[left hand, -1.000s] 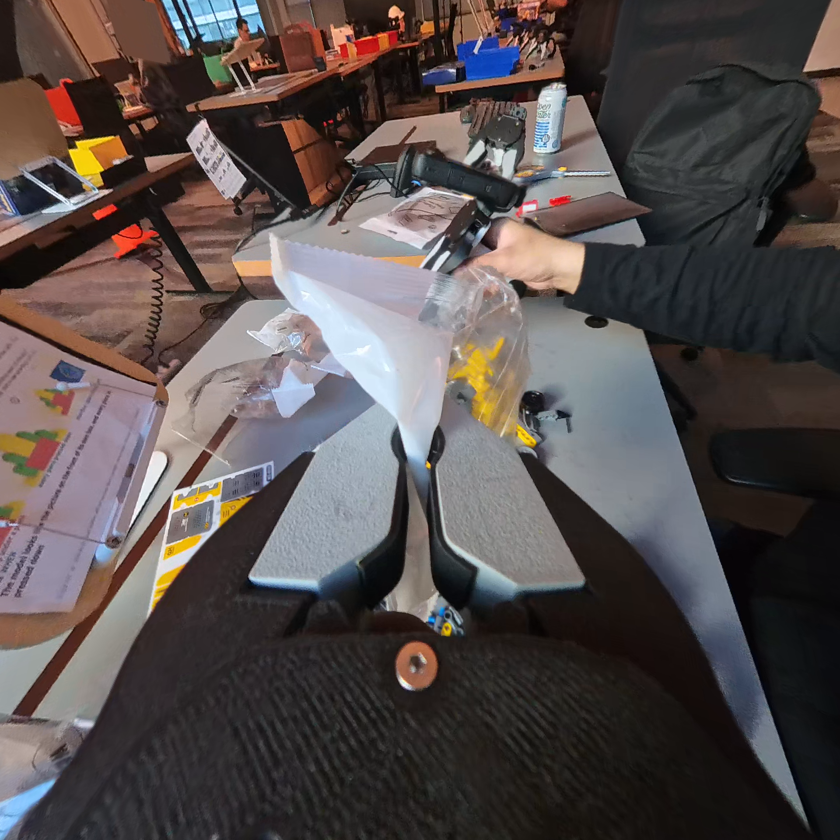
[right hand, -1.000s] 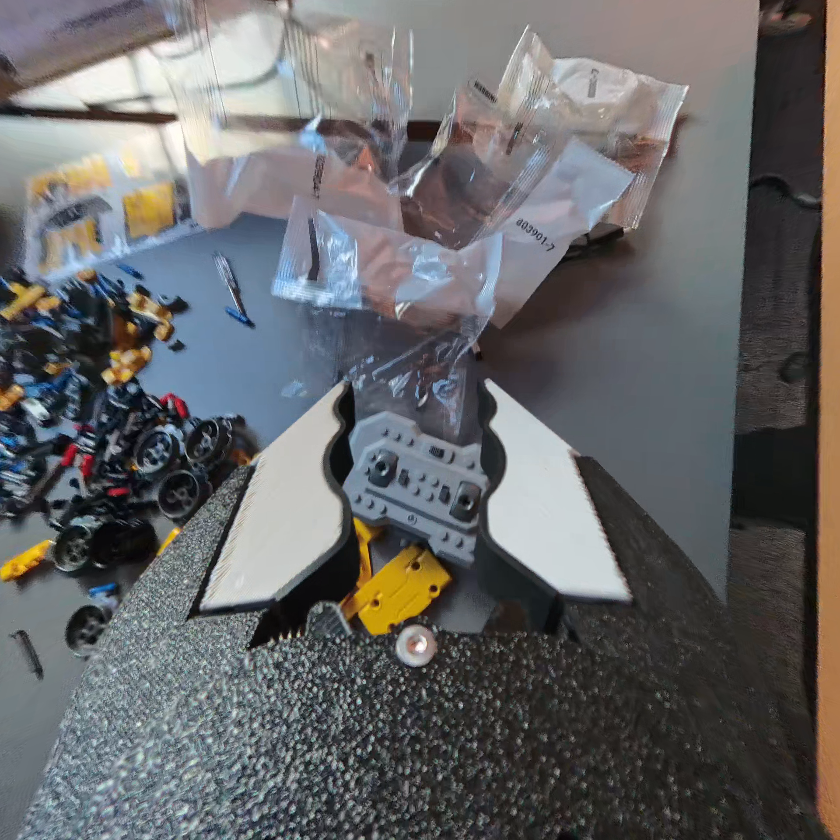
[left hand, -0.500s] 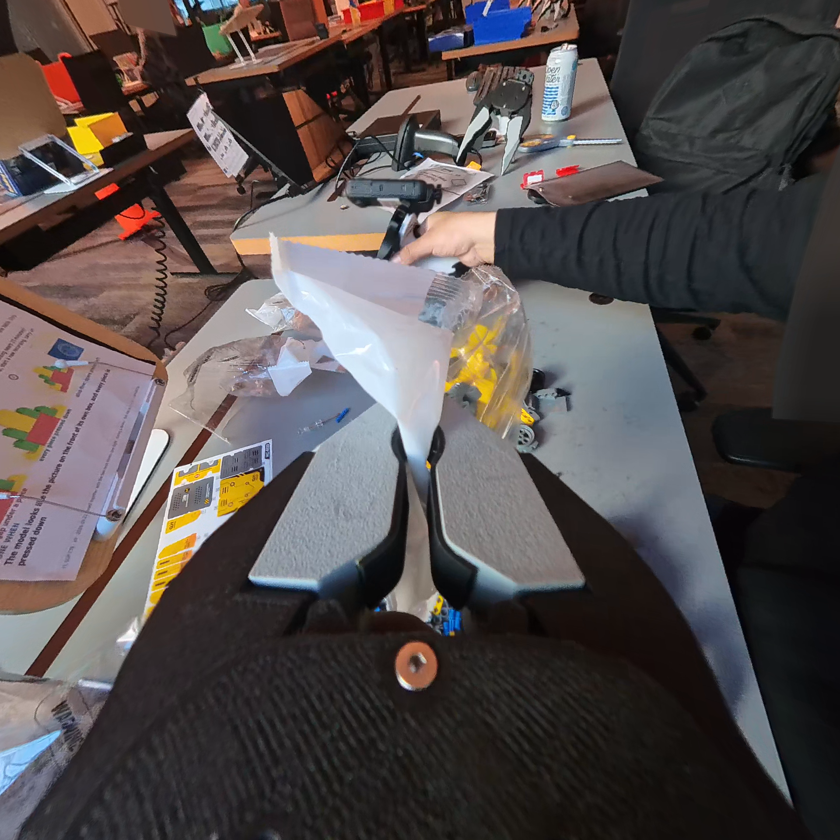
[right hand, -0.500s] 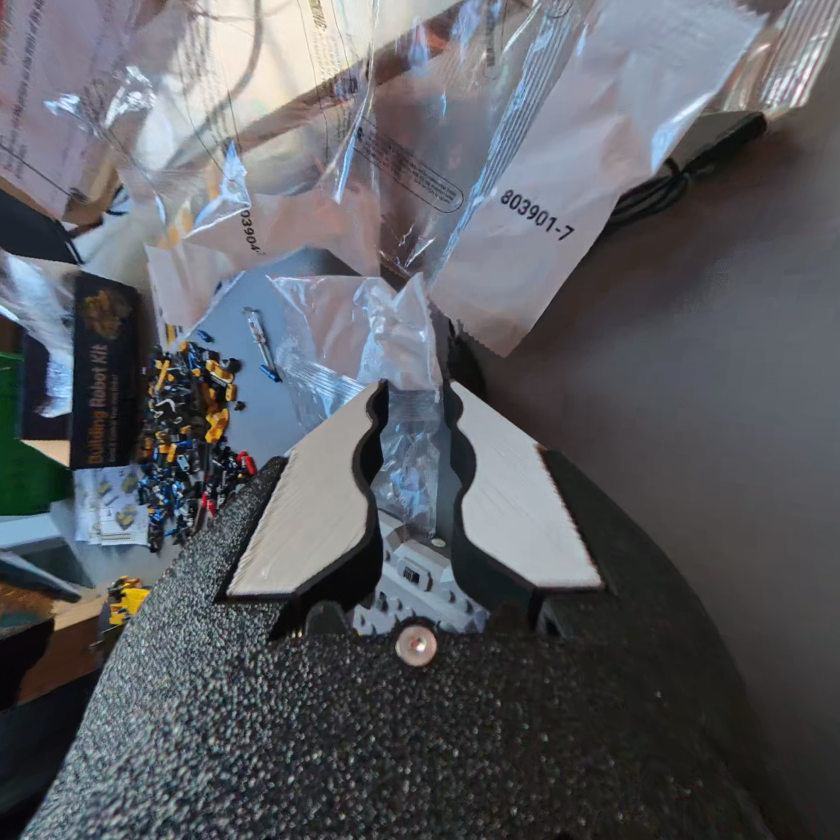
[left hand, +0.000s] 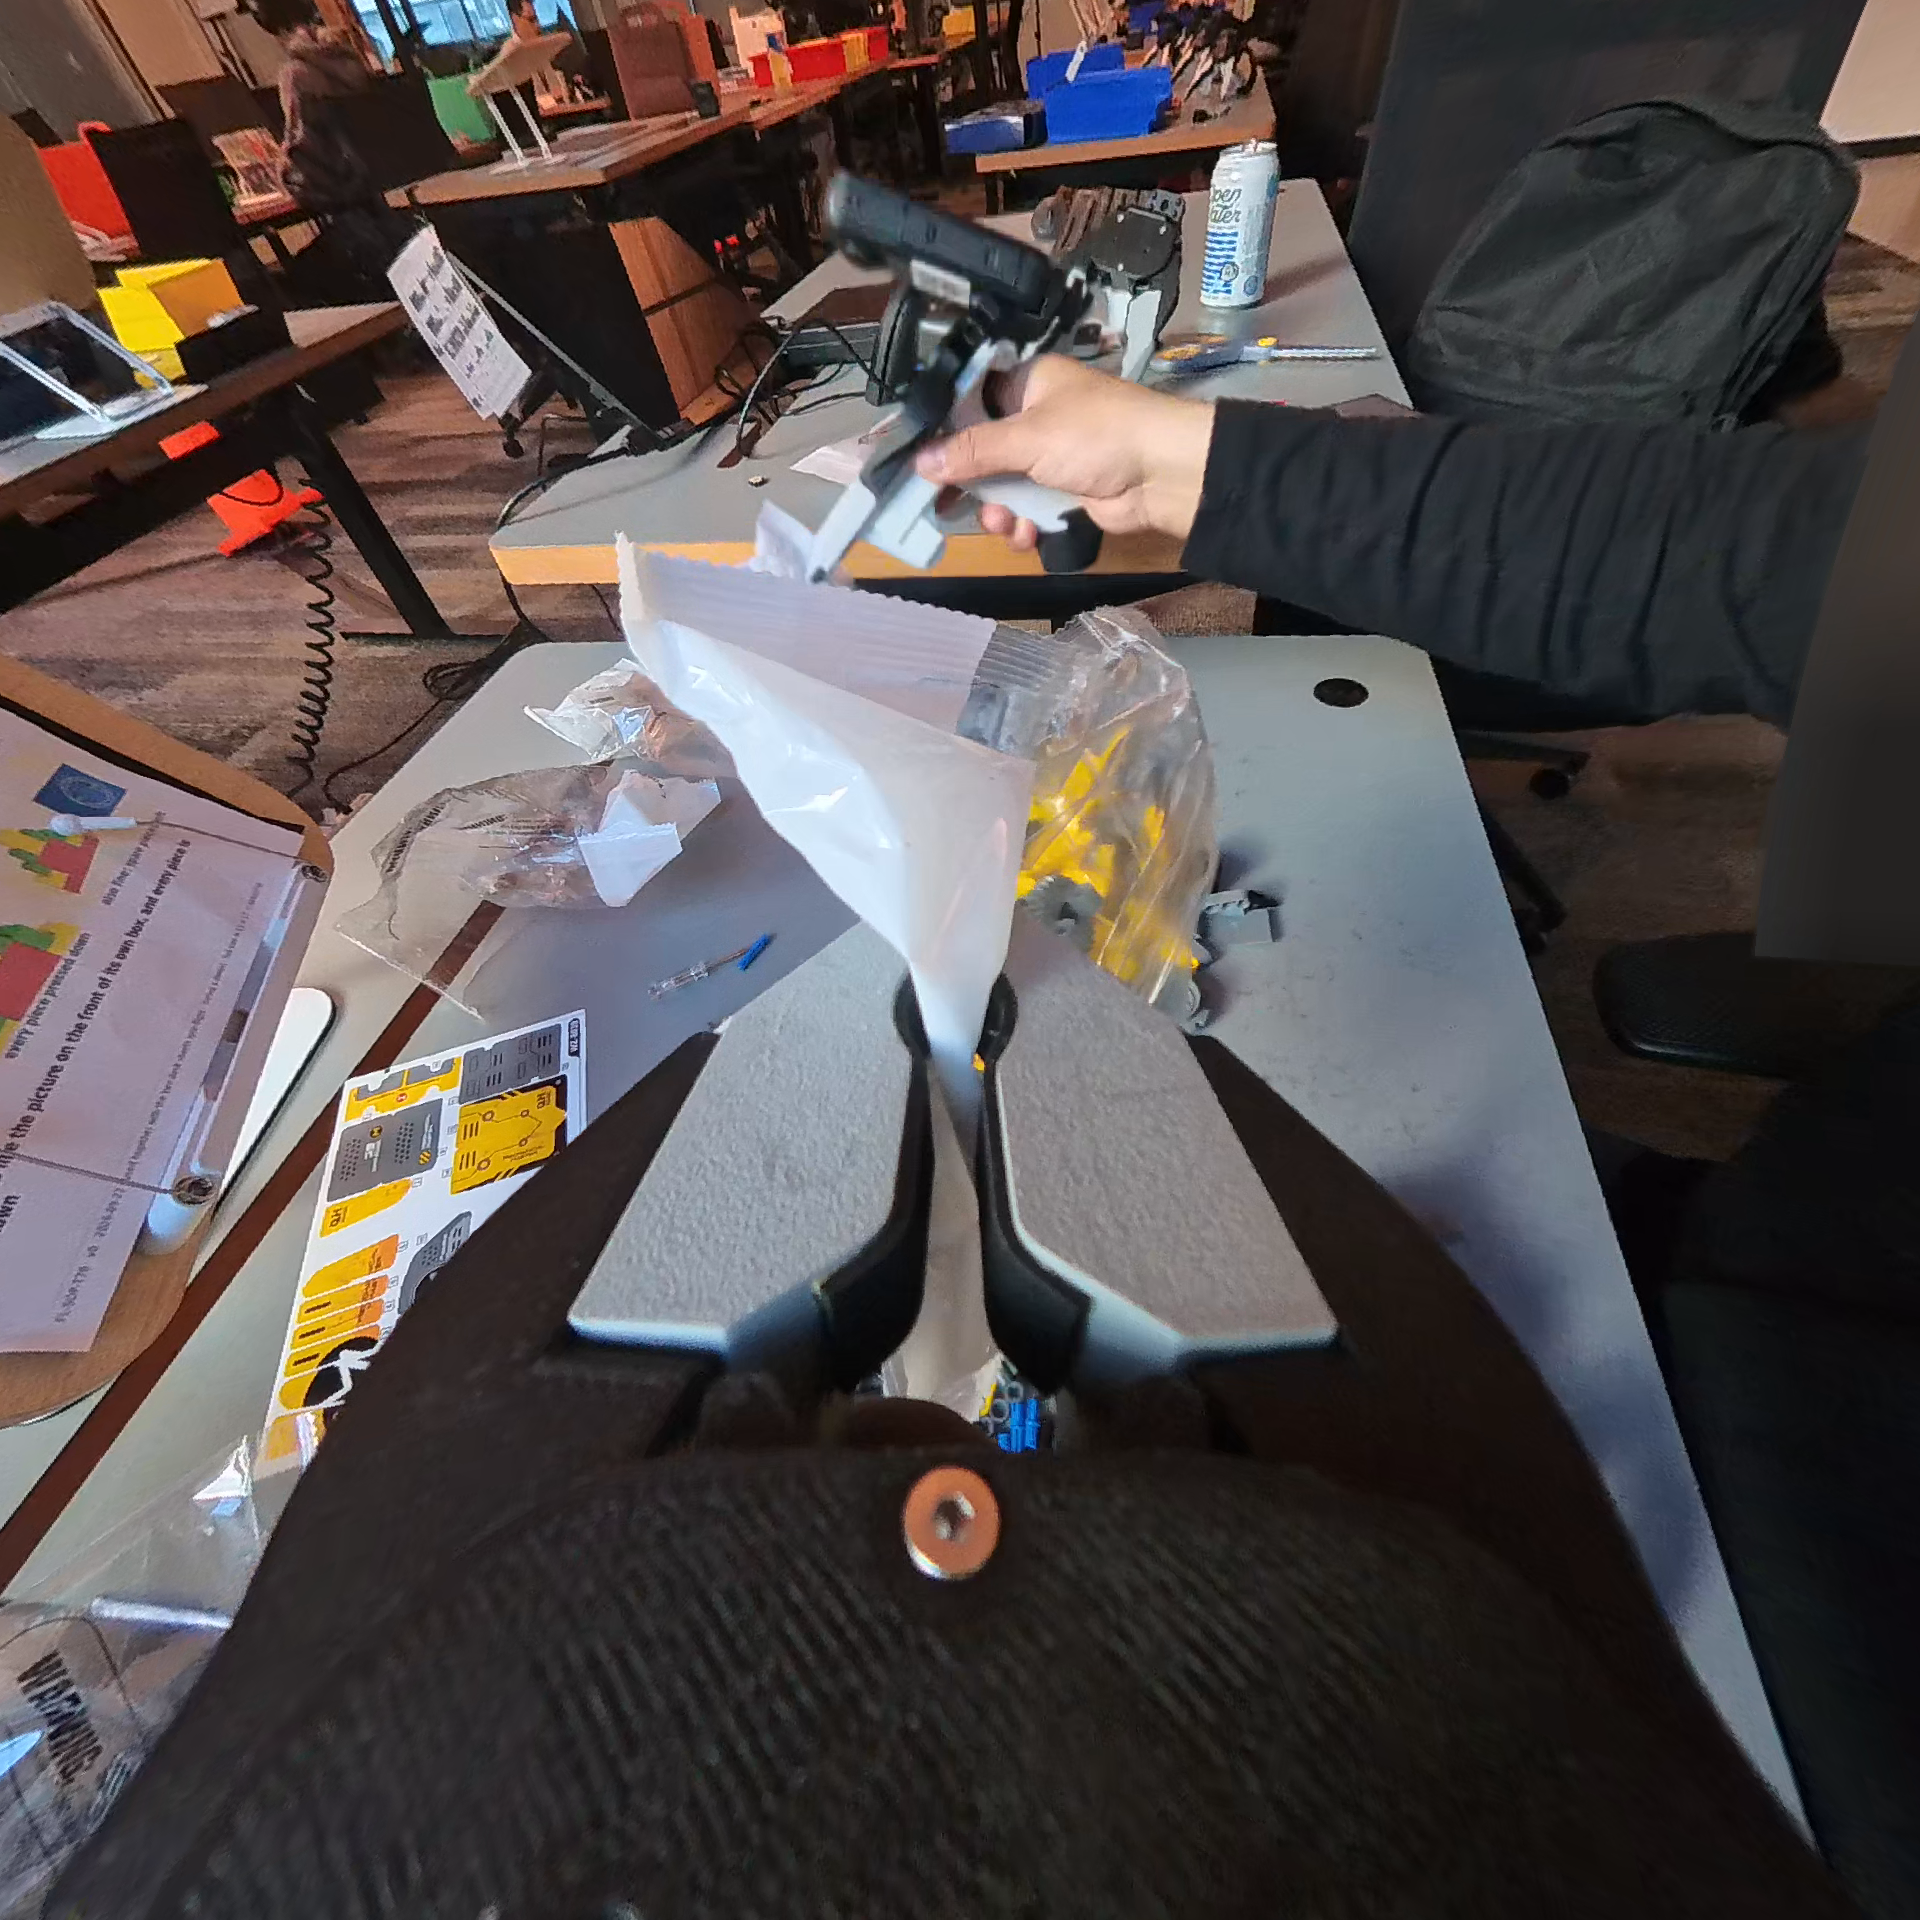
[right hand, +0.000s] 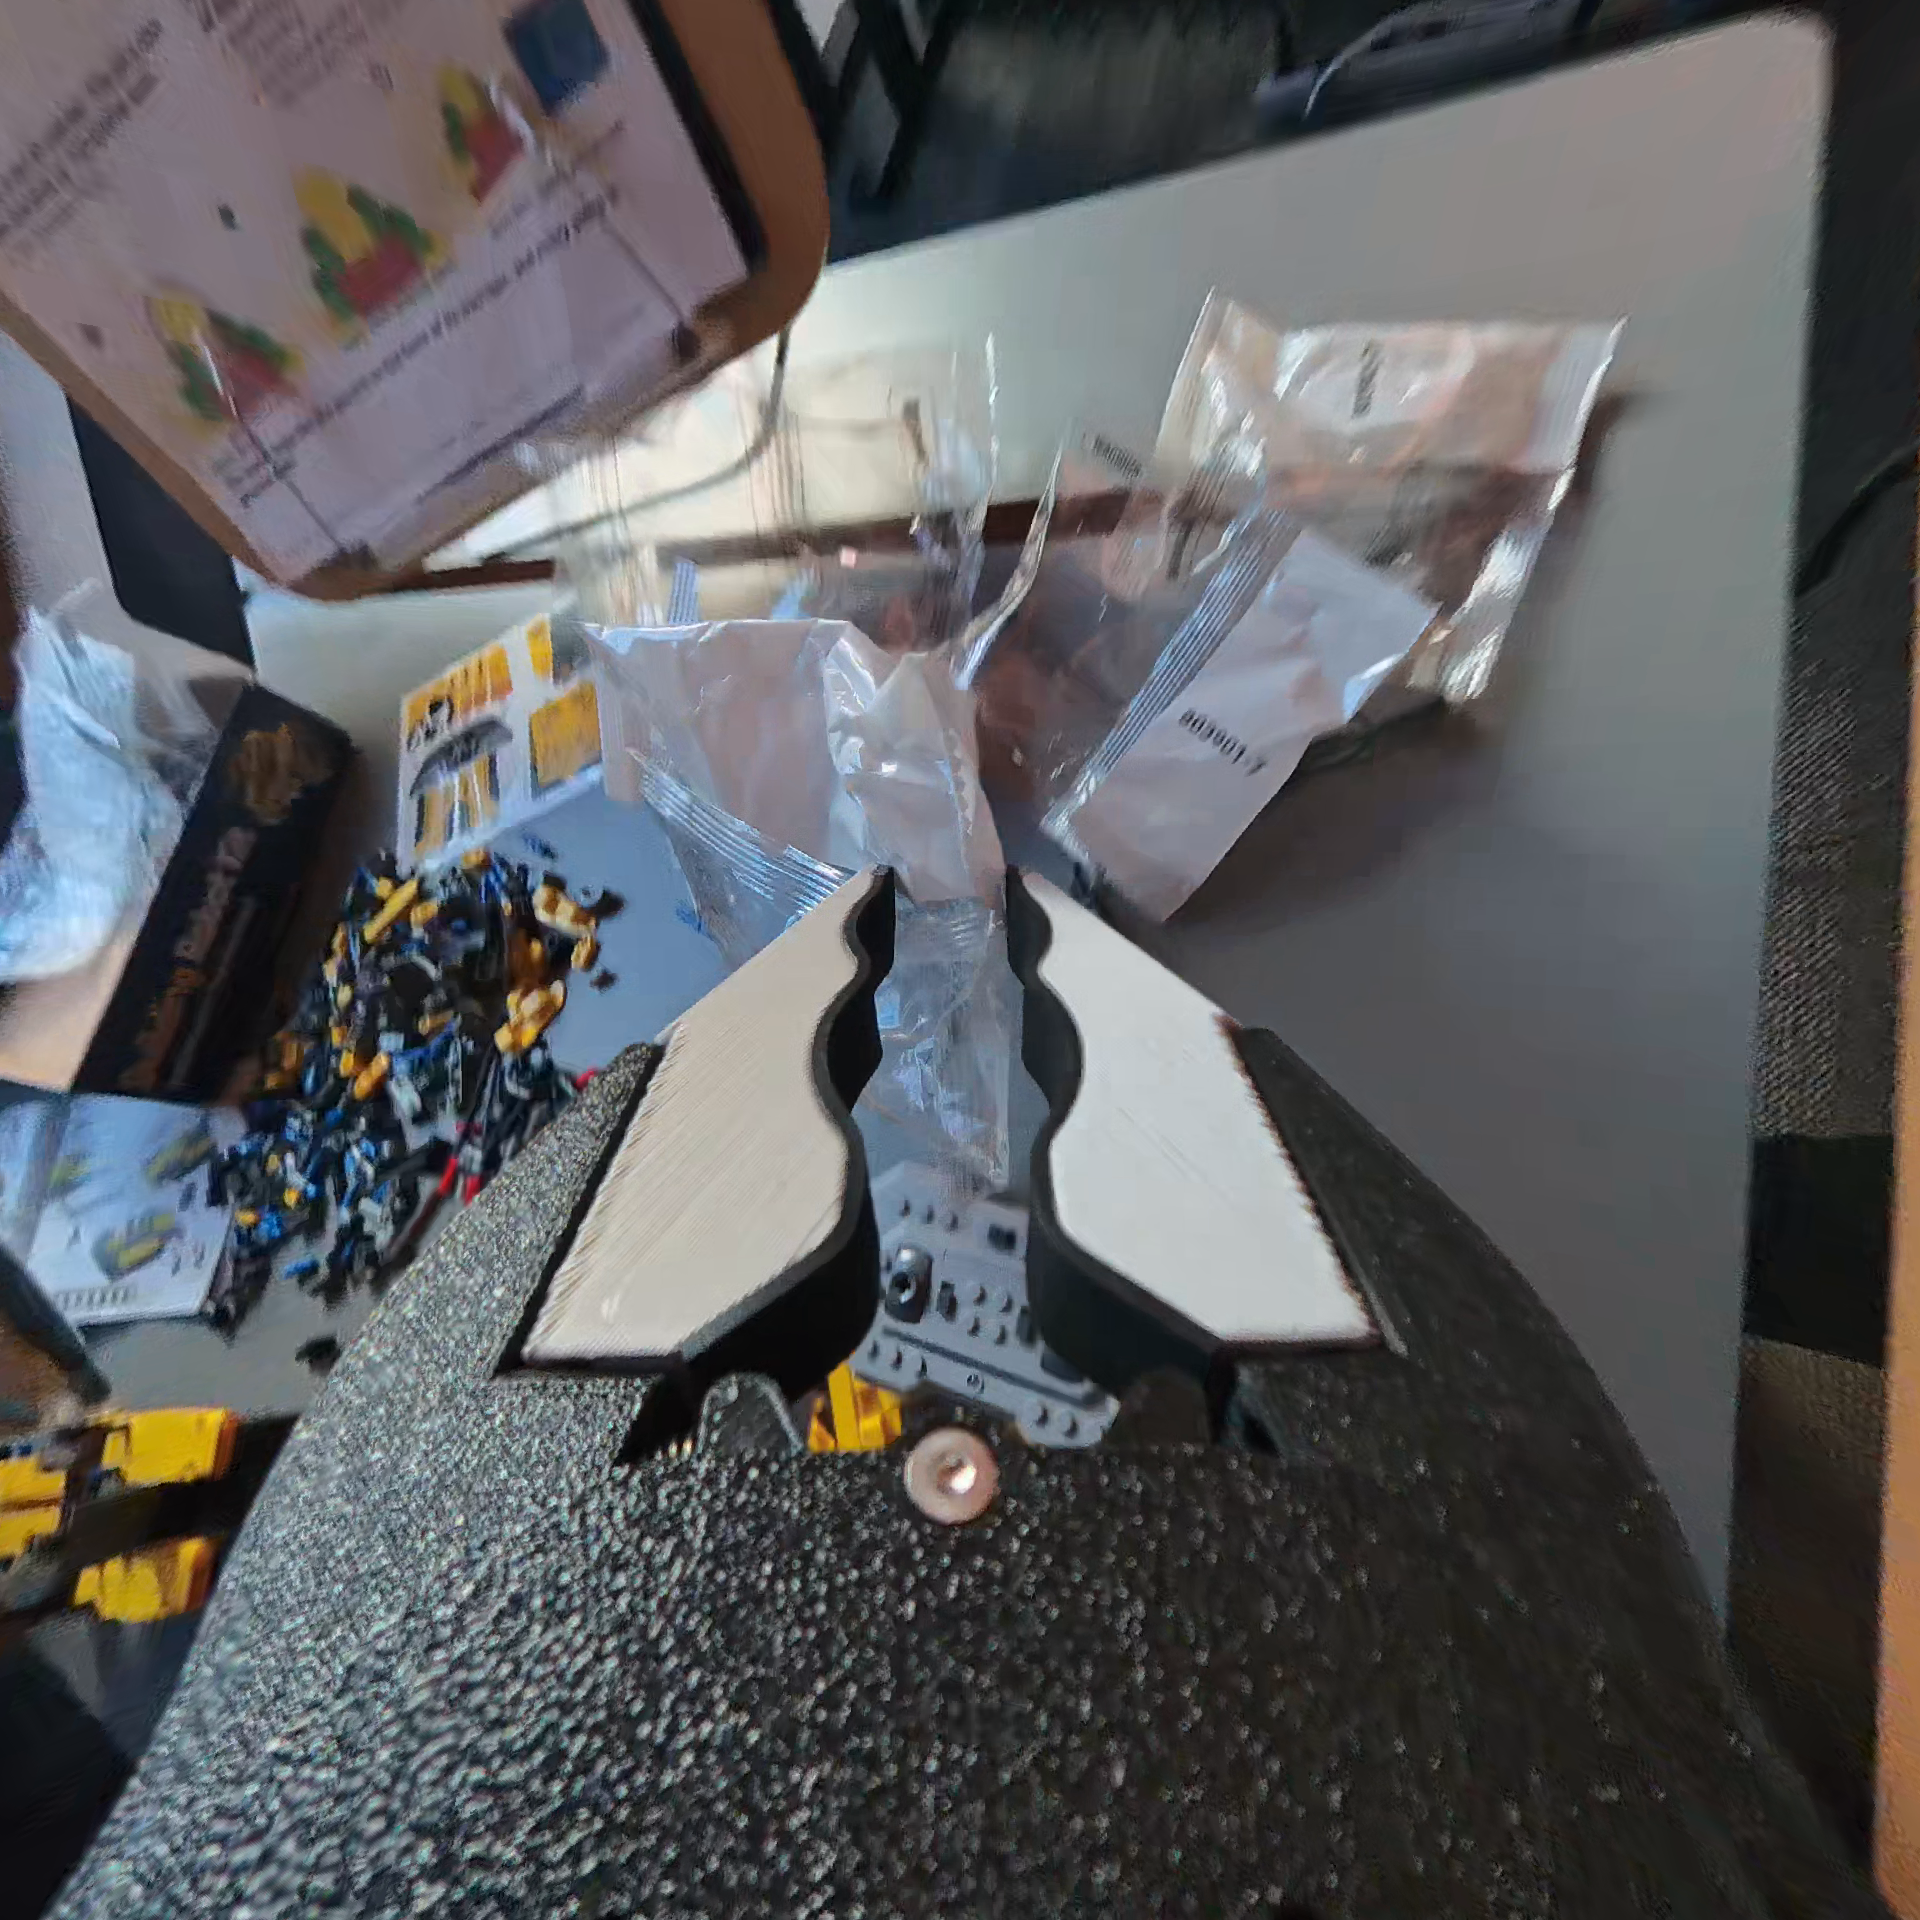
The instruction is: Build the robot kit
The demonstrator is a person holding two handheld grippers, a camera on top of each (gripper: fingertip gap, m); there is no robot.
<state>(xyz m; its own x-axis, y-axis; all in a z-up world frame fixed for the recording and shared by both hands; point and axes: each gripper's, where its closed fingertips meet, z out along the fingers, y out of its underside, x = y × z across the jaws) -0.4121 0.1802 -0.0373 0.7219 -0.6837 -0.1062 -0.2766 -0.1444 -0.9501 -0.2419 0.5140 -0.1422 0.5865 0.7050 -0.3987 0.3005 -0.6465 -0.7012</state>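
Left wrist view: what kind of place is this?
Likely a shared office or lab workspace: rows of desks with colored bins, an office chair with a backpack, and a grey table strewn with toy-brick kit bags.

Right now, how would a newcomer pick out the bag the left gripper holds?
On the grey table, look just ahead of the left gripper. Its fingers pinch the plastic bag, which rises off the table. Unlike the crumpled empty bags lying flat, it holds yellow parts.

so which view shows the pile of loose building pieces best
The right wrist view: the pile of loose building pieces lies spread on the table, though blurred. The left wrist view shows only a few pieces behind its tongs.
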